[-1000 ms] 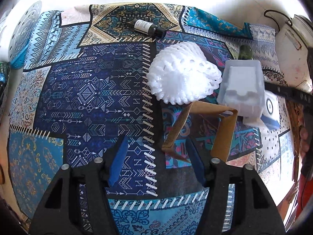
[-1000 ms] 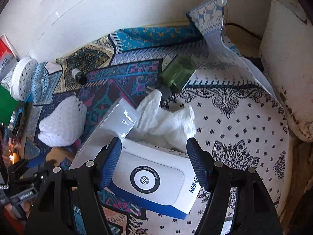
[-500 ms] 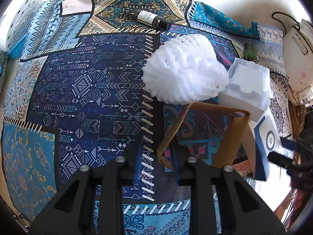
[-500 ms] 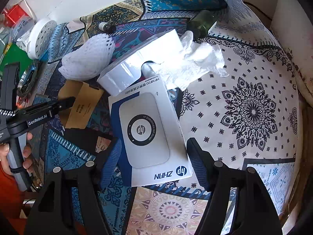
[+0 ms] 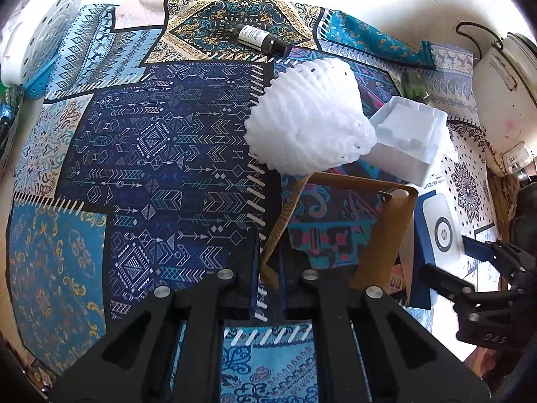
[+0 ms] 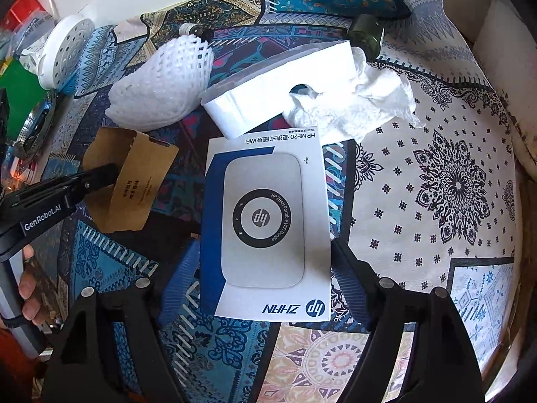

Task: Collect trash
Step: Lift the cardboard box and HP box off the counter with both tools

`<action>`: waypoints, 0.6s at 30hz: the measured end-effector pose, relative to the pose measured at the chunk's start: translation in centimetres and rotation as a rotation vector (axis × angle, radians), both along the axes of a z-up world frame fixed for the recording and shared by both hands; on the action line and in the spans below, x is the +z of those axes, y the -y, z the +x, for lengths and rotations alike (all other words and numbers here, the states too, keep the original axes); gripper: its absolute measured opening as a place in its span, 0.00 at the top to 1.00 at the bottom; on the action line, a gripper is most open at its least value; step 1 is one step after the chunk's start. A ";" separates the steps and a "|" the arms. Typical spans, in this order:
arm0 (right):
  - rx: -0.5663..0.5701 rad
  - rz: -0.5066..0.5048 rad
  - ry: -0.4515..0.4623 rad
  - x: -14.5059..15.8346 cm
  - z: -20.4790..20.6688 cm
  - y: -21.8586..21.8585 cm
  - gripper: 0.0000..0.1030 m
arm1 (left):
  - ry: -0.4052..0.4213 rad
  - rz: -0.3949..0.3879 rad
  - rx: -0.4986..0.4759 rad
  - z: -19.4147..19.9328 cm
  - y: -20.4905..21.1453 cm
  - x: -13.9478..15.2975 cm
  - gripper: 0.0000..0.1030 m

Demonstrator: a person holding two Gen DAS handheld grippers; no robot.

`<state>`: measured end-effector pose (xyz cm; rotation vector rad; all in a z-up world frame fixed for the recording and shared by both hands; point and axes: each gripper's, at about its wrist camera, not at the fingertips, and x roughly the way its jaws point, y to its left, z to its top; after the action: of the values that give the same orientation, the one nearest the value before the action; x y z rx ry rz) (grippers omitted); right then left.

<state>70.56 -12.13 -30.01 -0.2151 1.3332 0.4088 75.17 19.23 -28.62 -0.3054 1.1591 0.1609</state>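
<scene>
Right wrist view: the patchwork patterned tablecloth [image 6: 436, 201] in blue, white and black carries everything. Landmark: the white and blue printed HP dongle carton [image 6: 265, 221], lying flat at centre. Beyond it and touching its far edge lies the white rectangular plastic tray [image 6: 278, 80], with the crumpled white paper tissue [image 6: 355, 107] against the tray's right end. Left of the tray rests the white foam mesh fruit sleeve [image 6: 161, 84]. Left of the carton stands the open brown cardboard sleeve [image 6: 131, 184]. Beyond the tray lie a green glass bottle [image 6: 365, 33] and a small dark bottle [image 5: 261, 37].

The right gripper [image 6: 263, 275] straddles the carton's near half; its jaws have just been opening, pads clear of both sides. The left gripper [image 5: 270, 268] is clamped on the cardboard sleeve's left wall.
</scene>
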 end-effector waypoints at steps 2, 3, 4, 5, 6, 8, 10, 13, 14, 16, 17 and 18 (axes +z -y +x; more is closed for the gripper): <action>0.006 -0.023 0.022 -0.2 -0.3 -0.4 0.26 | 0.004 0.001 0.006 -0.4 0.0 0.3 0.92; 0.006 -0.032 0.035 -0.2 -0.4 -0.6 0.26 | 0.006 0.001 0.010 -0.6 0.0 0.4 0.92; 0.006 -0.034 0.042 -0.2 -0.5 -0.6 0.26 | 0.010 0.000 0.013 -0.9 0.0 0.6 0.92; 0.004 -0.030 0.053 -0.2 -0.6 -0.6 0.26 | 0.013 0.002 0.015 -1.1 0.1 0.8 0.92; 0.001 -0.026 0.064 0.0 -0.9 -0.5 0.26 | 0.017 0.006 0.019 -1.4 0.3 1.1 0.93; 0.001 -0.015 0.084 0.6 -1.4 -0.1 0.26 | 0.029 0.007 0.022 -2.1 0.8 1.6 0.93; 0.003 -0.002 0.111 1.4 -2.3 0.6 0.27 | 0.045 0.016 0.033 -2.9 1.4 2.2 0.93; 0.015 0.011 0.146 2.8 -3.6 1.9 0.27 | 0.064 0.021 0.051 -4.1 2.8 3.0 0.93; 0.018 0.016 0.156 3.2 -4.0 2.3 0.27 | 0.071 0.026 0.060 -4.6 3.4 3.3 0.93; 0.019 0.031 0.174 4.2 -4.8 3.3 0.27 | 0.088 0.031 0.082 -5.6 4.5 3.9 0.93; 0.018 0.038 0.180 4.7 -5.2 3.8 0.27 | 0.094 0.033 0.093 -6.1 4.9 4.1 0.93; 0.017 0.046 0.185 5.2 -5.6 4.1 0.27 | 0.101 0.034 0.104 -6.7 5.4 4.3 0.93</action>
<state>64.95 -16.28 -24.79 -0.2206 1.1400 0.4228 68.46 13.87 -24.29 -0.3396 1.0403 0.2536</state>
